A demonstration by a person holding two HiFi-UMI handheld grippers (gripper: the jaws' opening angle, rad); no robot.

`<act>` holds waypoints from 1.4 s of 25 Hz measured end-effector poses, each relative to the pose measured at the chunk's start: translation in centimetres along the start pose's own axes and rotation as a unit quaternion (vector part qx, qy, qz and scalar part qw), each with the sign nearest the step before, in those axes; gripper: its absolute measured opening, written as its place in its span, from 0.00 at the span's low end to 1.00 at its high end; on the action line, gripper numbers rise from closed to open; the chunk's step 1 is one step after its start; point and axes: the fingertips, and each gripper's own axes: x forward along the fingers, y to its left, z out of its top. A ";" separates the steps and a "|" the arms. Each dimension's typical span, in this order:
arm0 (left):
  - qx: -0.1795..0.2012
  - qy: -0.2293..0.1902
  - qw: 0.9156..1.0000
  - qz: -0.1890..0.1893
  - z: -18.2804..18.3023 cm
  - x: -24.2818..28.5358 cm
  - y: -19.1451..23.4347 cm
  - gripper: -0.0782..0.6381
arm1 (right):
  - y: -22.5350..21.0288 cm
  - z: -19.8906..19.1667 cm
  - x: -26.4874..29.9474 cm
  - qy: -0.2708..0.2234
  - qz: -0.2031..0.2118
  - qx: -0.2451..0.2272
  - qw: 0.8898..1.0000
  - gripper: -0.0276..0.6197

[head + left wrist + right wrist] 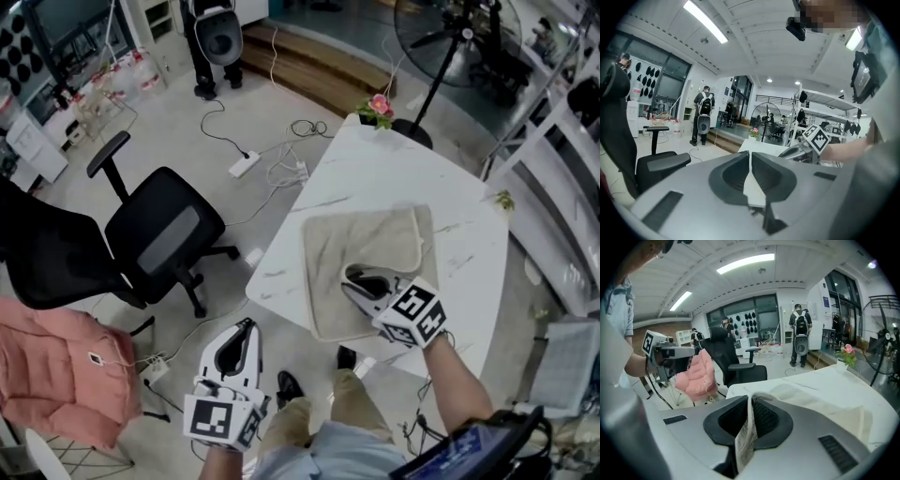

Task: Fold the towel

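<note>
Pinching towel [367, 242] on white table [375, 169], right tongs [352, 279], left tongs [247, 325] shut, empty, chair [164, 234] nearby

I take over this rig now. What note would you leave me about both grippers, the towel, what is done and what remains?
Left gripper: shut, empty, off the table, over the floor.
Right gripper: shut on a thin strip of the beige cloth towel, over its near part.
Towel: lies on the white marble-look table; its far part looks doubled over.
Done: perhaps one fold, not certain.
Left: finish the folding; the left gripper probably must come to the towel first.
</note>
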 end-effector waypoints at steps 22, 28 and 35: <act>-0.004 0.056 0.998 -0.018 -3.4 0.7 -0.2 0.14 | 8.0 -7.3 6.3 0.093 0.065 -0.054 0.992 0.38; -0.025 0.061 0.997 -0.044 -5.1 3.6 -2.6 0.14 | 8.8 -3.2 2.2 0.024 0.084 -0.049 0.995 0.40; 0.000 0.115 0.992 -0.049 -9.0 7.9 -6.1 0.27 | -3.4 -3.0 -5.5 -0.013 -0.064 0.018 0.998 0.36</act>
